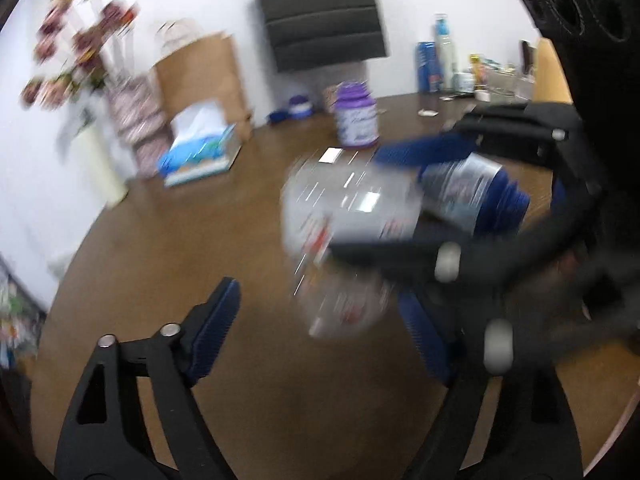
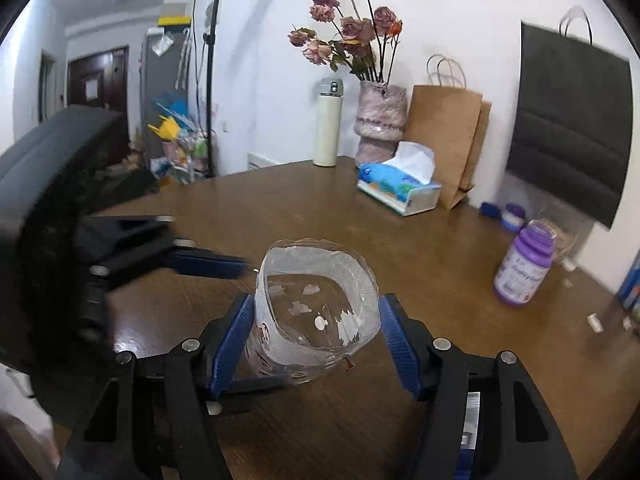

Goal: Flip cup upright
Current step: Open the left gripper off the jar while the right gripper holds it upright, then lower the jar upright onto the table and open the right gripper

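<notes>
A clear plastic cup (image 2: 316, 300) with printed marks stands mouth-up on the brown table (image 2: 420, 256) between the blue pads of my right gripper (image 2: 316, 336), which is shut on it and dents its wall. In the blurred left wrist view the cup (image 1: 344, 216) appears held by the right gripper (image 1: 400, 240), which reaches in from the right. My left gripper (image 1: 320, 332) is open and empty just in front of the cup; it also shows at the left of the right wrist view (image 2: 208, 264).
A purple jar (image 2: 522, 268) stands on the table to the right. A tissue box (image 2: 400, 188), a brown paper bag (image 2: 448, 132), a vase of dried flowers (image 2: 378, 120) and a white flask (image 2: 328, 124) line the far edge. A black bag (image 2: 568, 120) hangs on the wall.
</notes>
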